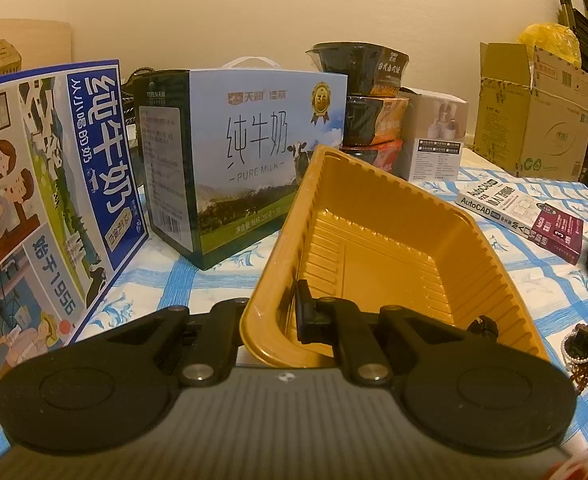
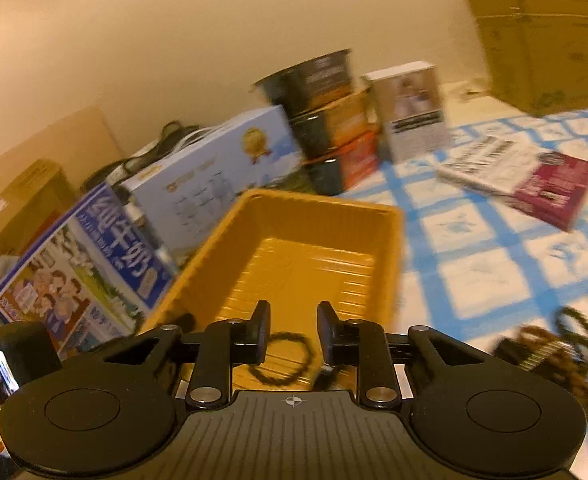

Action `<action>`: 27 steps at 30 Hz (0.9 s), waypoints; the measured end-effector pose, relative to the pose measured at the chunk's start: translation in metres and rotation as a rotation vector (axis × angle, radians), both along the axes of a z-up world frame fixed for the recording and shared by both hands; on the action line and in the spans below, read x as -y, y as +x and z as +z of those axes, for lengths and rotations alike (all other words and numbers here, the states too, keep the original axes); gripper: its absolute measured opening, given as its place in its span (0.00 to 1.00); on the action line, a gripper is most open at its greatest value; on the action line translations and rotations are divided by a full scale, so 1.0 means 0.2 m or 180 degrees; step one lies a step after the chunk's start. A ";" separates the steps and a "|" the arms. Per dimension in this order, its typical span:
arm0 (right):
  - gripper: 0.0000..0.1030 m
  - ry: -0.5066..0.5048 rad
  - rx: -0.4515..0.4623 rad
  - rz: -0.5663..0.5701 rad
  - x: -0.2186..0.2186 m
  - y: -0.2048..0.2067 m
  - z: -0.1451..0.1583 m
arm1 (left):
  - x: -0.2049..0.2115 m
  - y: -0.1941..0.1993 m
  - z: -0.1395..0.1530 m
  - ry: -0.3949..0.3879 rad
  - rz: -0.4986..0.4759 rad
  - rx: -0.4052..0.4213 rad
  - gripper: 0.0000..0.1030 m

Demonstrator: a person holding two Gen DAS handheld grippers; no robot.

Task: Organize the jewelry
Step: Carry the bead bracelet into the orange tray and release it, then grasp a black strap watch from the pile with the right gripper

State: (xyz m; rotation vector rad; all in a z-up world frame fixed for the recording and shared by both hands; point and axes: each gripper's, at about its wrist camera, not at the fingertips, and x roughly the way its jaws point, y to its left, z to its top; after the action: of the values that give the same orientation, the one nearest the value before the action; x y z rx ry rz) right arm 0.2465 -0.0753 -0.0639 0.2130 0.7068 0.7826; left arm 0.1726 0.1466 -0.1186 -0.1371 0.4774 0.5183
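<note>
A yellow plastic tray (image 1: pixel 374 256) is tilted up above the blue-checked cloth, and my left gripper (image 1: pixel 279 314) is shut on its near wall. One finger (image 1: pixel 306 312) shows inside the tray; the other is hidden behind the wall. In the right wrist view my right gripper (image 2: pixel 294 324) hangs open over the near end of the tray (image 2: pixel 306 256). A dark beaded bracelet (image 2: pixel 281 360) lies on the tray floor below its parted jaws, and the pads do not touch it. A pile of jewelry (image 2: pixel 554 356) with brown beads and a pearl strand (image 1: pixel 586 344) lies on the cloth to the right.
Two milk cartons (image 1: pixel 245 152) (image 1: pixel 53 200) stand left of and behind the tray. Stacked noodle bowls (image 1: pixel 370 100), a white box (image 1: pixel 438 136) and a cardboard box (image 1: pixel 534 120) line the back. An AutoCAD book (image 1: pixel 522 216) lies on the cloth at the right.
</note>
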 end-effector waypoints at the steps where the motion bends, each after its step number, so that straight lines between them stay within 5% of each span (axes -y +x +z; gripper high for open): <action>1: 0.26 -0.0025 -0.0010 -0.0071 0.05 -0.01 0.00 | 0.00 0.00 0.00 -0.0005 0.0002 0.0001 0.09; 14: 0.27 -0.0565 -0.0336 -0.0906 0.65 -0.11 -0.14 | -0.01 0.00 0.00 0.0021 -0.0001 -0.0021 0.09; 27: 0.27 -0.0990 -0.0394 -0.0865 0.63 -0.11 -0.31 | 0.00 0.00 0.00 0.0051 -0.0011 -0.0038 0.09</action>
State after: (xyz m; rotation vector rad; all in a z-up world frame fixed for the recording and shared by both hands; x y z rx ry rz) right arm 0.2243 -0.2021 -0.1257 0.0724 0.8851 0.3955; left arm 0.1735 0.1460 -0.1176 -0.1177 0.4850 0.5197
